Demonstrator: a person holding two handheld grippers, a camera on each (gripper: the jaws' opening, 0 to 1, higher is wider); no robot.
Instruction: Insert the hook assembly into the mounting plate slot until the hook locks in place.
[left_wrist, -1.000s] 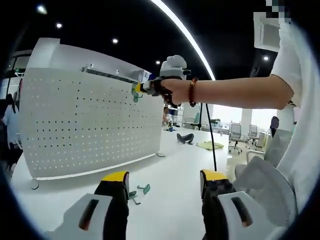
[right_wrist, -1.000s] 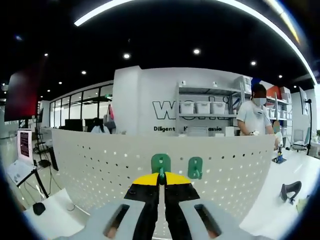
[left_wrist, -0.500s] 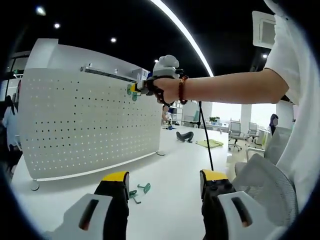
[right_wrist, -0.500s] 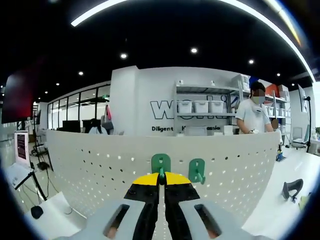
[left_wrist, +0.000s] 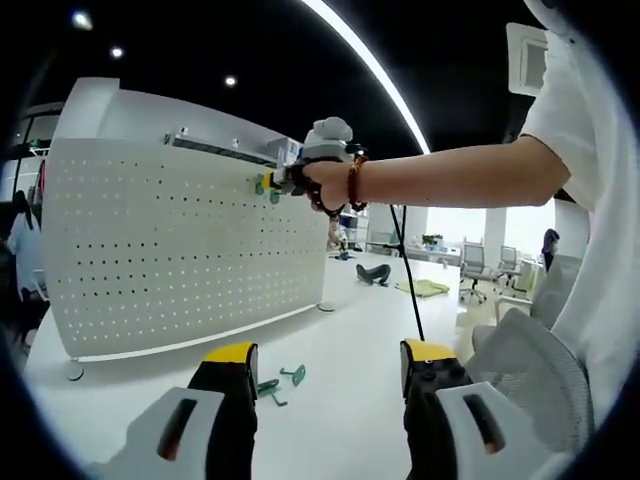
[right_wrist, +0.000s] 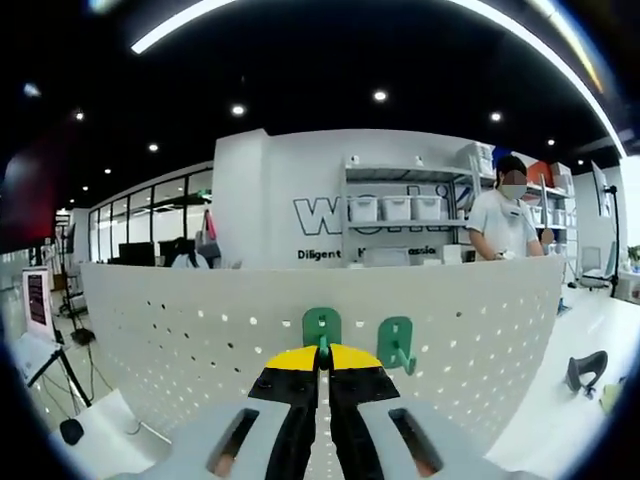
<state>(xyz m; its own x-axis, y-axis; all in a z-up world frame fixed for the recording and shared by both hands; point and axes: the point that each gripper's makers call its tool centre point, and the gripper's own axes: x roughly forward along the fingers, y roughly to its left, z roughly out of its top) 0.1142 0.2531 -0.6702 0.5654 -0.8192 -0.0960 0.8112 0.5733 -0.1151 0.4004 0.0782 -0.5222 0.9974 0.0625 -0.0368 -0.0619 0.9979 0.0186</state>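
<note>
Right gripper view: claw (right_wrist: 321, 352) pinches hook (right_wrist: 321, 328) near pegboard's (right_wrist: 200, 330) top edge.

Beyond the tips of the right gripper (right_wrist: 320, 357) and above the pegboard (right_wrist: 200, 330), the far white wall (right_wrist: 280, 200) carries large dark letters partly hidden by shelving (right_wrist: 400, 215), legibly "W", and under them smaller print beginning "Diligent".
</note>
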